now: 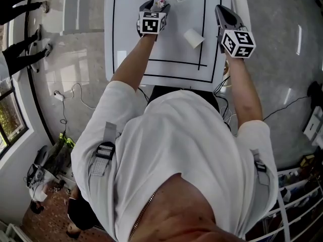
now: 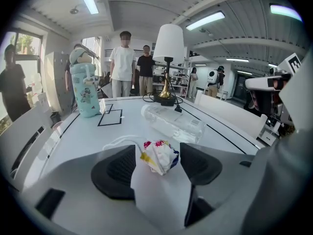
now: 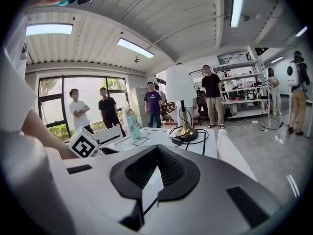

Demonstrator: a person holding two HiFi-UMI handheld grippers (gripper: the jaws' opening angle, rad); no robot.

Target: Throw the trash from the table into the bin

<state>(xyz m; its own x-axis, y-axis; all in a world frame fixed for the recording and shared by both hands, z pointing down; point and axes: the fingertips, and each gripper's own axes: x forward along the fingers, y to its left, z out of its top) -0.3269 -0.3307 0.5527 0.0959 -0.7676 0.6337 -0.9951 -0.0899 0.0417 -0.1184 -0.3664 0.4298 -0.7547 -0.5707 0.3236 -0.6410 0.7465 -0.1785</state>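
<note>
A crumpled white wrapper with red, yellow and blue print point(image 2: 160, 156) lies on the white table point(image 2: 73, 141). My left gripper point(image 2: 157, 166) is open around it, one dark pad on each side, neither pressing on it. In the head view the same wrapper point(image 1: 161, 2) shows at the tip of the left gripper point(image 1: 156, 5). A clear plastic bottle point(image 2: 173, 122) lies on its side just beyond. A small white piece of trash point(image 1: 193, 38) lies between my hands. My right gripper point(image 1: 221, 9), point(image 3: 155, 174) is shut and empty over the table's right edge. No bin is in view.
A teal drinking bottle point(image 2: 84, 89) stands at the far left of the table, and a white-shaded lamp point(image 2: 168, 50) with its cable stands at the far end. Black tape lines point(image 1: 204, 29) mark the tabletop. Several people point(image 2: 122, 65) stand beyond the table. Cables lie on the floor point(image 1: 70, 92).
</note>
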